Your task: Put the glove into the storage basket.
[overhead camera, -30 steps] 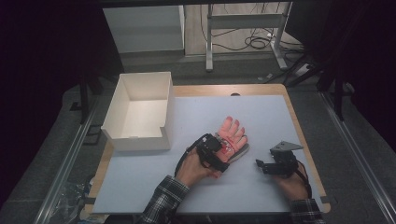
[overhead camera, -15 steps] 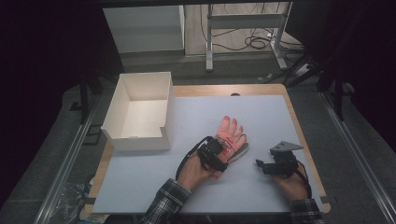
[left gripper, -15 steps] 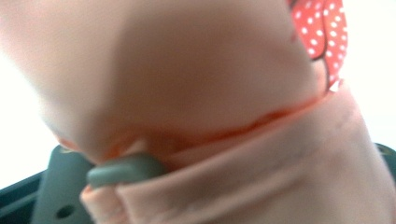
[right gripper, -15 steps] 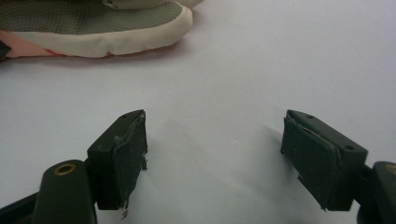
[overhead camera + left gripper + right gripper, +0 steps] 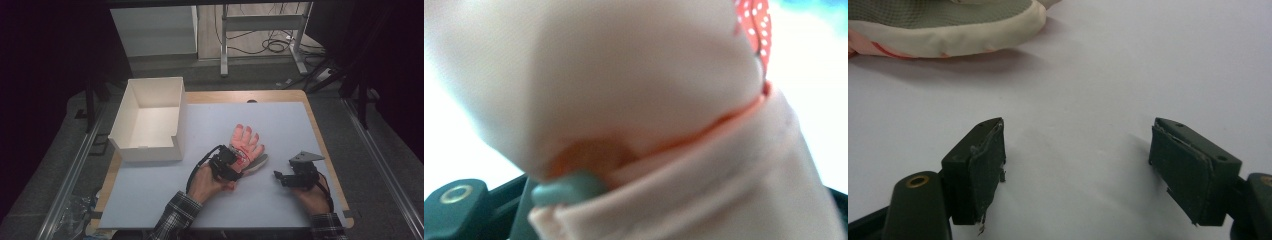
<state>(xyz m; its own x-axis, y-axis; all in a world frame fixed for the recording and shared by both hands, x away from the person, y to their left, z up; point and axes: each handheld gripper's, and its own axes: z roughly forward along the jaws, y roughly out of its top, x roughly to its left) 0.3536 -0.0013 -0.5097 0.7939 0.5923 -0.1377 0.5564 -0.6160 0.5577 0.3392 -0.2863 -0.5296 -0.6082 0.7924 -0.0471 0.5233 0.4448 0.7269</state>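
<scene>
Table point(image 5: 280, 120): white mat, open white box point(image 5: 150, 120) at far left.
Glove point(image 5: 245, 145): pink, flat mid-table, fingers pointing away, cuff toward the person.
Left gripper point(image 5: 227, 165): at the cuff, fabric pressed against its camera; jaw state cannot be told.
Right gripper point(image 5: 1075, 170): jaws apart, empty, glove to its left, farther off.

pink glove point(image 5: 245, 142), flat, fingers spread, mid-table

Desk point(image 5: 280, 120), white mat over wood: open white box point(image 5: 150, 120) far left; pink glove point(image 5: 245, 145) centre-right, lying flat.
</scene>
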